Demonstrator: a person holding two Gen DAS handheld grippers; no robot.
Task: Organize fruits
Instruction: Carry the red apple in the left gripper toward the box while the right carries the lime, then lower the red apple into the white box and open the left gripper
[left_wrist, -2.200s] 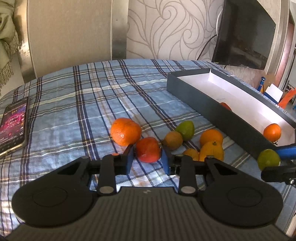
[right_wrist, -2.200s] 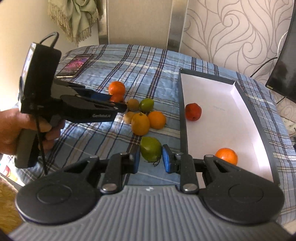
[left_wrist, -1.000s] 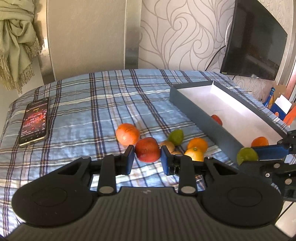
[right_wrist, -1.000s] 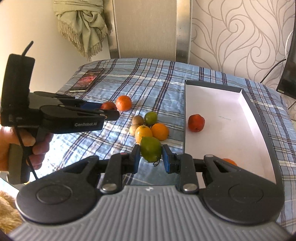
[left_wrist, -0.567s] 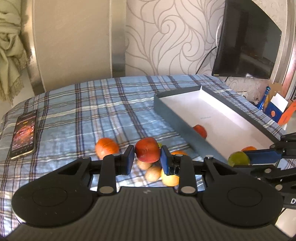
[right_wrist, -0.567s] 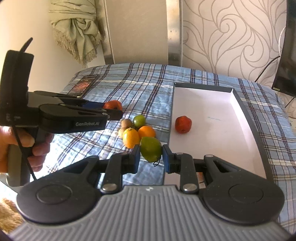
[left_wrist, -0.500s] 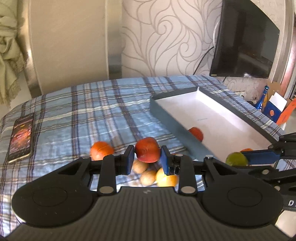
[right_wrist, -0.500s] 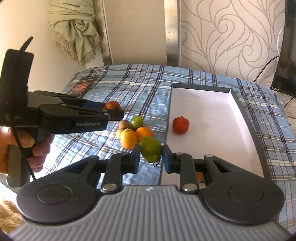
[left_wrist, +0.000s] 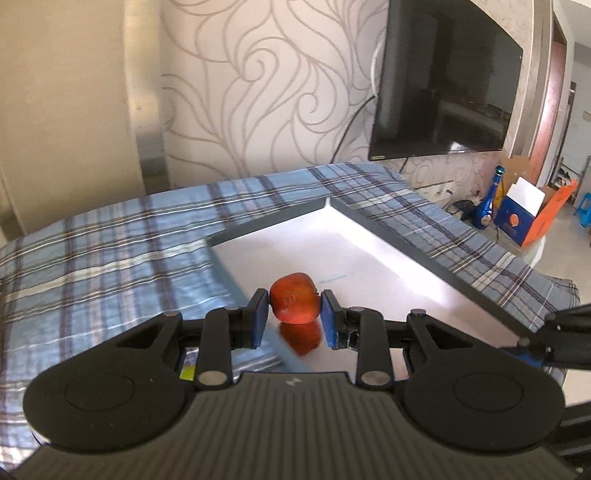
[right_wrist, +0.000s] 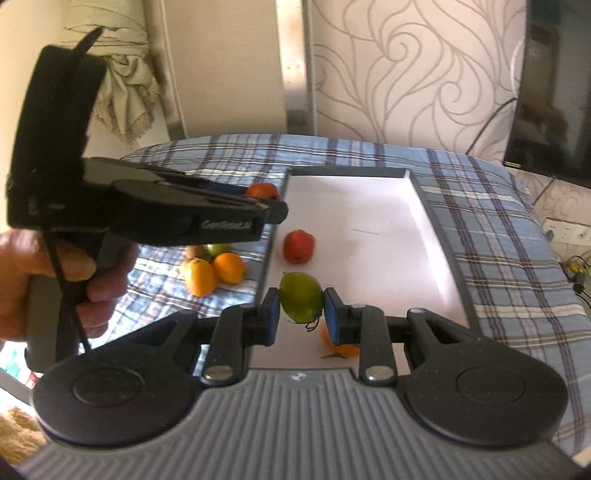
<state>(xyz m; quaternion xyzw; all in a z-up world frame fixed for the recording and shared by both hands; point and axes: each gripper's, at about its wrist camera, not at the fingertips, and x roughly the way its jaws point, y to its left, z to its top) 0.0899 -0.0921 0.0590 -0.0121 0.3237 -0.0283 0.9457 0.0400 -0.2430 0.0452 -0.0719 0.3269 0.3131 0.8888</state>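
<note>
My left gripper (left_wrist: 294, 314) is shut on a red-orange fruit (left_wrist: 293, 308) and holds it above the near left wall of the grey box (left_wrist: 388, 229) with a white floor. Another red fruit (left_wrist: 301, 338) lies in the box just below it. My right gripper (right_wrist: 301, 314) is shut on a green lime (right_wrist: 301, 301) over the box's near end (right_wrist: 458, 291). A red fruit (right_wrist: 298, 246) and an orange (right_wrist: 341, 345) lie in the box. The left gripper shows in the right wrist view (right_wrist: 271, 201), carrying its fruit (right_wrist: 261, 191).
Several fruits (right_wrist: 216, 269) lie in a cluster on the blue plaid cloth (right_wrist: 498, 229) left of the box. A TV (left_wrist: 443, 81) hangs on the wall behind. A blue bottle (left_wrist: 487, 210) and boxes stand on the floor at right.
Both grippers have moved right with their fruits, from above the fruit cluster to over the box. The left gripper has swung toward the box's left wall.
</note>
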